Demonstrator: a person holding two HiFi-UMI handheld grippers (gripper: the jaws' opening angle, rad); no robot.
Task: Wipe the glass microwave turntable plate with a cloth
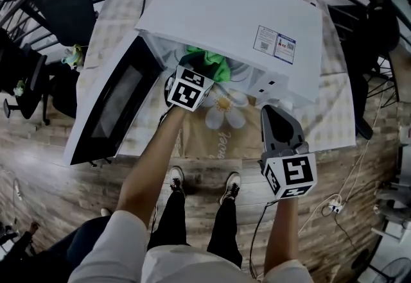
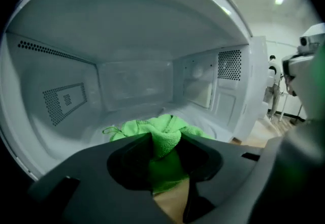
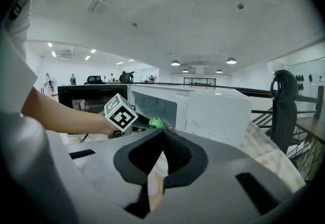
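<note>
A: L gripper (image 1: 196,67), where's it at?
B: Reaching into the open microwave (image 1: 225,15), jaws clamped on a green cloth (image 2: 152,129). The L gripper view shows the fabric bunched up btw the two jaws. The rest spills fwd onto the cavity floor.
A: And the turntable plate?
B: Can't make it out clearly. The cavity floor's pale & hazy, and the cloth sits over the middle of it.
A: Door?
B: The door (image 1: 109,108) is swung wide open on the person's left side, dark window showing in the head view.
A: R gripper (image 1: 275,115)?
B: Outside the oven, near the right end of its front, above the table (image 1: 337,118). Jaws are closed tip to tip w/ nothing btw them. It's well apart from the cloth.
A: Anything else?
B: The microwave sits on the table, which has a checked cover w/ a daisy print (image 1: 225,108) in front of the oven. The person's shoes (image 1: 176,179) are on the wood floor below. The R gripper view catches the L gripper's marker cube (image 3: 121,113) w/ a bit of green cloth just beside it at the oven mouth.
</note>
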